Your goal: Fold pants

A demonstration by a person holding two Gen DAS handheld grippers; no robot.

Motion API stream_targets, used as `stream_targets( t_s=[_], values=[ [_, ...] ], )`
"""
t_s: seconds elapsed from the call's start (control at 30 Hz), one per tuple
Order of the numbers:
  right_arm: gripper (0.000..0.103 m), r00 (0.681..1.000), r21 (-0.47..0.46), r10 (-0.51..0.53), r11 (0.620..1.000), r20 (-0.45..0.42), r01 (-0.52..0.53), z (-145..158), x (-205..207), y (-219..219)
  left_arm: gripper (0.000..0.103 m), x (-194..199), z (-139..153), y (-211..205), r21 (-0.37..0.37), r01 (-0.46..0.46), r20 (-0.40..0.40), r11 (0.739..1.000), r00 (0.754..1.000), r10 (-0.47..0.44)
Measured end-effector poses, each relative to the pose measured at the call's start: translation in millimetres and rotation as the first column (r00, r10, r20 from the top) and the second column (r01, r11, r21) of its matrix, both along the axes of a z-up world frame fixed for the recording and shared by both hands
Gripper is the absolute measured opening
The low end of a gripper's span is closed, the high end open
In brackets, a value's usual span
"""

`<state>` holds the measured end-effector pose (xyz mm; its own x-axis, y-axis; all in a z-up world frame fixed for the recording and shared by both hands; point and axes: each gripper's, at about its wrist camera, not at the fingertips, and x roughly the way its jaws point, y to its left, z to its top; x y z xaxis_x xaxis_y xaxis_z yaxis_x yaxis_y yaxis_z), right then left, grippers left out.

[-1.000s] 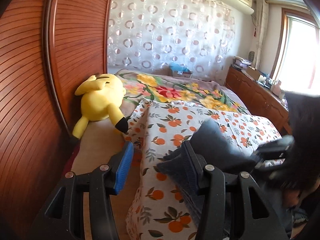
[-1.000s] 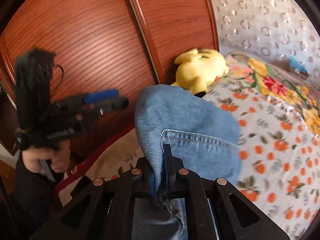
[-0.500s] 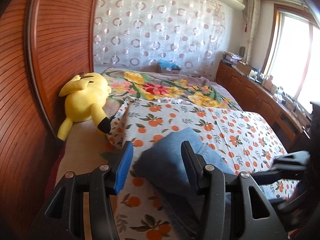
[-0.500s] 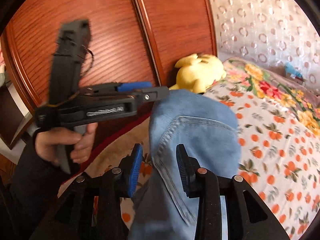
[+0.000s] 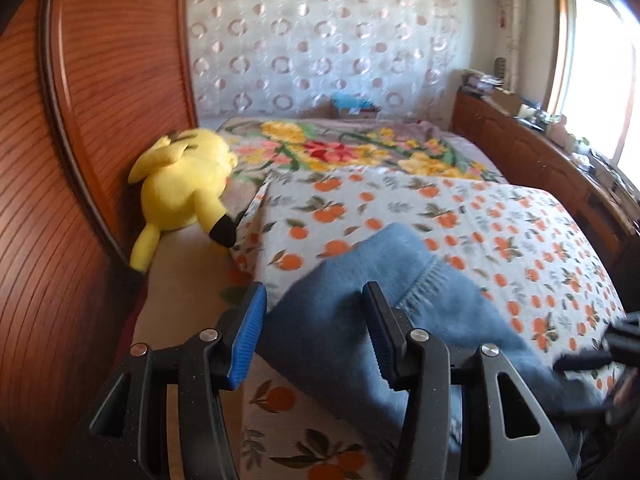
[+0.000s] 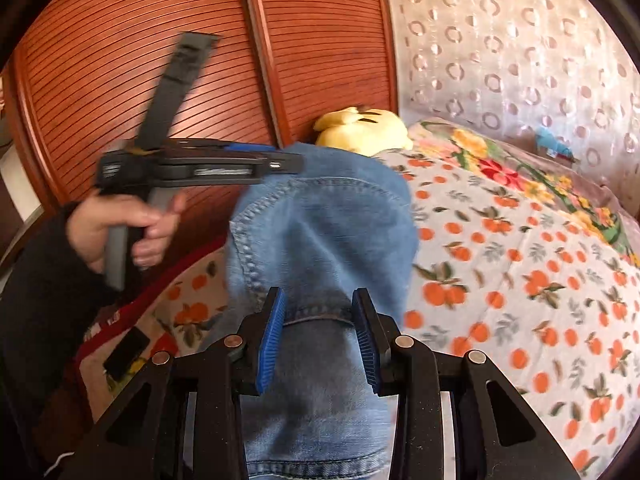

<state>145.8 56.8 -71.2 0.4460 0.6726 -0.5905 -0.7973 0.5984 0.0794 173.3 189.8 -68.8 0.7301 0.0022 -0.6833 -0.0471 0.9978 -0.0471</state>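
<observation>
Blue jeans [image 5: 360, 256] lie bunched in a fold on the orange-print bedspread [image 5: 480, 208] near the bed's front left corner. My left gripper [image 5: 314, 288] hovers open over their left end, its blue pads apart from the cloth. My right gripper [image 6: 319, 294] is open too. The denim [image 6: 328, 220] runs between and under its pads, with its stitched hem curving ahead, and the pads do not press on it. In the right wrist view a hand [image 6: 120, 224] holds the left gripper [image 6: 288, 160] level above the jeans' far edge. The right gripper [image 5: 592, 356] shows blurred at the left view's right edge.
A yellow plush toy [image 5: 184, 184] lies against the ribbed wooden wardrobe doors [image 5: 80, 120] on the left. A flower blanket [image 5: 340, 148] covers the bed's far end. A wooden sideboard [image 5: 540, 152] with clutter runs along the right under a window. A dark phone-like object [image 6: 124, 354] lies on the bed's near edge.
My right gripper was shut on the jeans a second ago; its jaws have opened and the denim has dropped onto the bed. Both grippers have moved down toward the bedspread.
</observation>
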Motion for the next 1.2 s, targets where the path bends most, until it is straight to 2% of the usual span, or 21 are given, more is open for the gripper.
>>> stream_targets(
  t_s=[0.07, 0.2, 0.37, 0.47, 0.6, 0.7, 0.77, 0.87, 1.07, 1.2],
  values=[
    [0.036, 1.0, -0.002, 0.015, 1.0, -0.01, -0.015, -9, -6, 8, 0.051, -2, -2, 6, -0.011, -0.018, -0.005, 1.0, 1.0, 0.018],
    [0.036, 0.999, -0.028, 0.034, 0.999, -0.013, -0.034, -32, -17, 27, 0.051, -21, 8, 3, -0.024, -0.012, 0.037, 1.0, 0.999, 0.012],
    [0.04, 0.999, -0.036, 0.043, 0.998, 0.001, -0.043, -39, -21, 32, 0.051, -58, 12, -16, -0.063, 0.05, 0.084, 0.997, 0.995, -0.044],
    [0.04, 0.999, 0.001, 0.04, 0.999, -0.026, -0.04, -33, -18, 21, 0.051, -69, -2, -27, -0.077, 0.07, 0.059, 0.995, 0.996, -0.066],
    [0.04, 1.0, 0.051, 0.007, 0.999, -0.012, -0.006, -19, -18, -12, 0.051, -75, -28, -38, -0.044, 0.078, 0.007, 0.996, 0.997, -0.077],
    [0.04, 1.0, 0.023, -0.028, 0.999, 0.005, 0.028, -23, -19, -27, 0.051, -73, -44, -37, -0.028, 0.068, -0.035, 0.997, 0.997, -0.068],
    [0.04, 1.0, 0.0, -0.017, 1.0, -0.013, 0.017, -35, -20, -29, 0.051, -70, -53, -33, -0.035, 0.059, -0.054, 0.998, 0.997, -0.06],
    [0.041, 0.999, -0.012, -0.013, 1.0, 0.04, 0.013, -41, -29, -28, 0.051, -69, -60, -28, -0.064, 0.048, -0.063, 0.997, 0.997, -0.053],
    [0.042, 0.998, -0.012, -0.022, 1.0, 0.064, 0.023, -45, -34, -23, 0.051, -72, -50, -29, -0.061, 0.033, -0.048, 0.998, 0.998, -0.036],
    [0.042, 0.999, 0.036, -0.047, 0.998, 0.008, 0.047, -35, -29, -42, 0.051, -88, -29, -42, -0.077, 0.062, 0.006, 0.995, 0.998, -0.062]
  ],
)
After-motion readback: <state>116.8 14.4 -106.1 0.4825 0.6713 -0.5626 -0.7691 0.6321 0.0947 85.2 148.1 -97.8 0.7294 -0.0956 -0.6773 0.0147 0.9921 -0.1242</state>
